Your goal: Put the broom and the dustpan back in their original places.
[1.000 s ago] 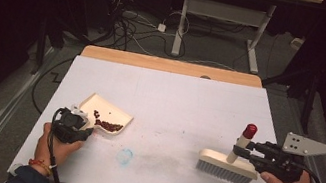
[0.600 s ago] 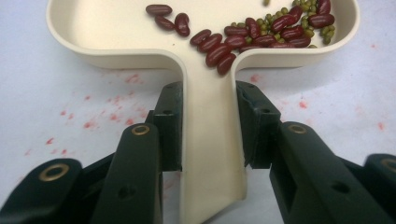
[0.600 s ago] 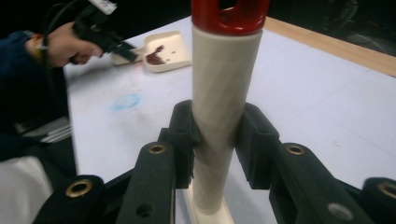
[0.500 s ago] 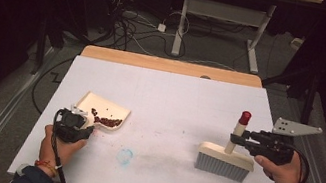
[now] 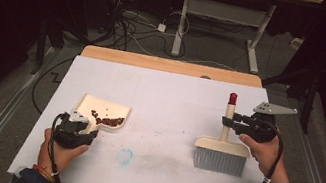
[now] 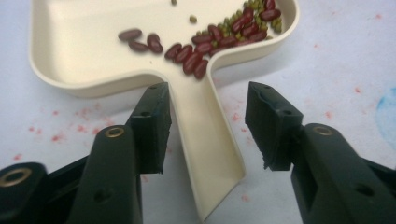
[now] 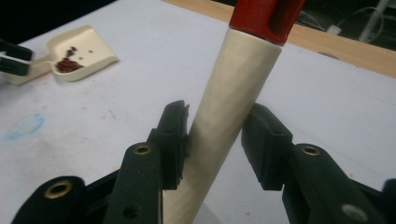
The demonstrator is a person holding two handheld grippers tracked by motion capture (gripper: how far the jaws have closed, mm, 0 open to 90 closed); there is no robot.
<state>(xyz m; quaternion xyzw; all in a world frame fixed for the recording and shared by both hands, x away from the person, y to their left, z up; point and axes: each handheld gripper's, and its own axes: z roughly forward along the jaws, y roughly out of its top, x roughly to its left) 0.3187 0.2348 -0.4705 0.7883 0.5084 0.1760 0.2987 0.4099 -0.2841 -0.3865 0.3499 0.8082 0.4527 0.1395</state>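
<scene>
Now your left tool (image 6: 208,126) has just been opening, released around the dustpan (image 6: 140,51) handle; your right tool (image 7: 215,140) has just been opening, pads slack beside the brush (image 5: 221,152) handle.

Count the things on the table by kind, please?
Dustpan: 1
Brush: 1
Heap of beans: 1
Grippers, left and right: 2
Total: 5
</scene>
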